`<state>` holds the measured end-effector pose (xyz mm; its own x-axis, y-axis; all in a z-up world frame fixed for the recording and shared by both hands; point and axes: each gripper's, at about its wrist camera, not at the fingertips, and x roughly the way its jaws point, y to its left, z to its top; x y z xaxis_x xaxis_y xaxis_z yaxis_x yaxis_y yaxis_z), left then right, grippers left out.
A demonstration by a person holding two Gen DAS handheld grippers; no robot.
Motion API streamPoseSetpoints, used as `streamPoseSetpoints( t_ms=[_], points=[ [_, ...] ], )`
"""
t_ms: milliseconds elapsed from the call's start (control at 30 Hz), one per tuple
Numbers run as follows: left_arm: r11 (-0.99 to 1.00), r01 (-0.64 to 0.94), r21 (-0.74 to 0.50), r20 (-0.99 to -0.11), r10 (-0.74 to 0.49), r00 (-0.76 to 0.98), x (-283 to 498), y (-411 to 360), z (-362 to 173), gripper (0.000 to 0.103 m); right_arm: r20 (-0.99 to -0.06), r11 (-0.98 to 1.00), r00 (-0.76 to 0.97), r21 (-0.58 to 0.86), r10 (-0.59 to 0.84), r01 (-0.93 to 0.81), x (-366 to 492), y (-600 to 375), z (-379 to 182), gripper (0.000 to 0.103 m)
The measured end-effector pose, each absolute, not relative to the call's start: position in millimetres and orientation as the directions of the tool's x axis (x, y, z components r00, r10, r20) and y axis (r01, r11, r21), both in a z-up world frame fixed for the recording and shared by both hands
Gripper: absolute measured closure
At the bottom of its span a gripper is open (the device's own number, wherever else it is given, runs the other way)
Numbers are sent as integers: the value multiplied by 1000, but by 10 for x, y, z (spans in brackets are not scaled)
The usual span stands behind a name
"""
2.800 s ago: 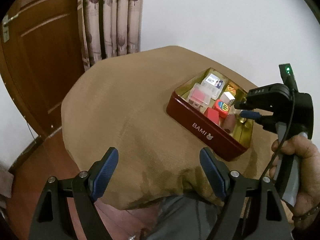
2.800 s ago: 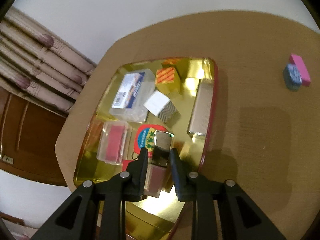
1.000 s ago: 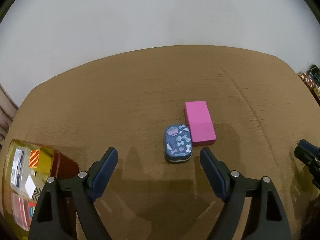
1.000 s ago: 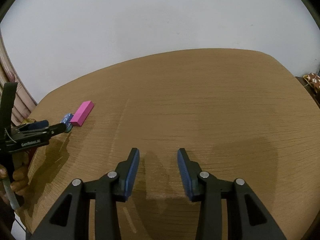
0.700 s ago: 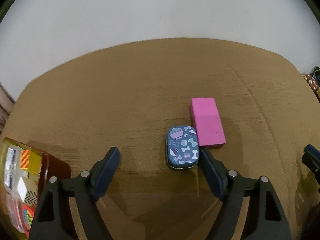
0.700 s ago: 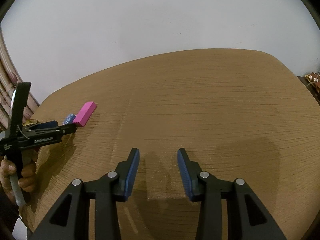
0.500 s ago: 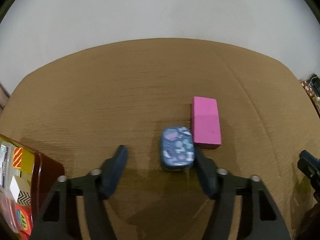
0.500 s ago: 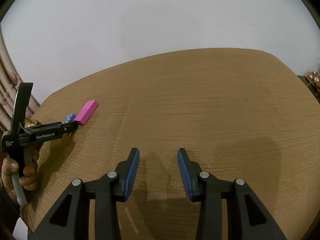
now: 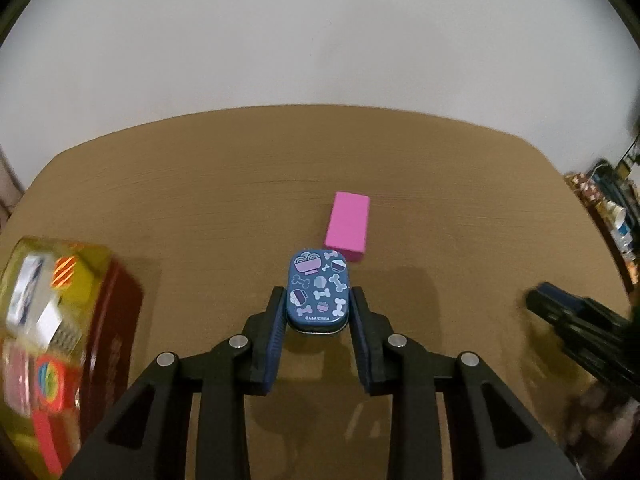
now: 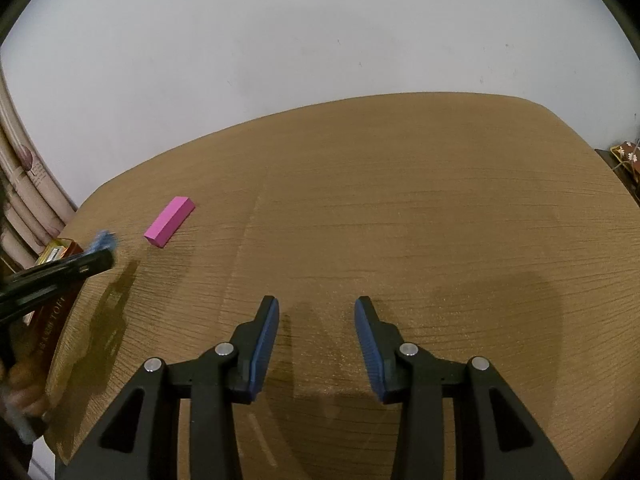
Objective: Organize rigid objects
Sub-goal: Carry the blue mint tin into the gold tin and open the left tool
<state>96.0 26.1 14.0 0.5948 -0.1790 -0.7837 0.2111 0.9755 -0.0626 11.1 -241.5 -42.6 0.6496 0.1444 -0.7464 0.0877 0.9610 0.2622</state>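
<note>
Round table point(image 9: 200, 184) draped in ribbed tan cloth, serving as landmark for all positions; at its left edge, a red rectangular tray point(image 9: 116, 320) with a glossy gold interior, holding small boxes and cards, blurred in the left wrist view. Toward the table's centre-left, a matte pink rectangular block point(image 9: 347, 226) lies flat on the cloth. Just in front of the block, the blue tin point(image 9: 319, 291), a rounded-corner metal case printed with bones and bowls, sits between the pads of the left gripper point(image 9: 319, 320), whose jaws are pressed against its two long sides; whether it has left the cloth cannot be told. The right gripper point(image 10: 316, 344) hovers over the table's near bare cloth, jaws parted and holding nothing. Step in hand, by judgement: pickup of the tin; the next move would call for carrying it left to a free spot in the tray, the smooth metal sides demanding a firm squeeze
</note>
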Motion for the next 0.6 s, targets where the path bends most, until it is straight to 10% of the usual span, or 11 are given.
streamPoseSetpoints(
  t_ms=[600],
  points=[
    [997, -76, 24, -790, 65, 610, -292, 2096, 930, 76, -770, 980, 633, 177, 83, 87, 196, -2249, -481, 61]
  ],
)
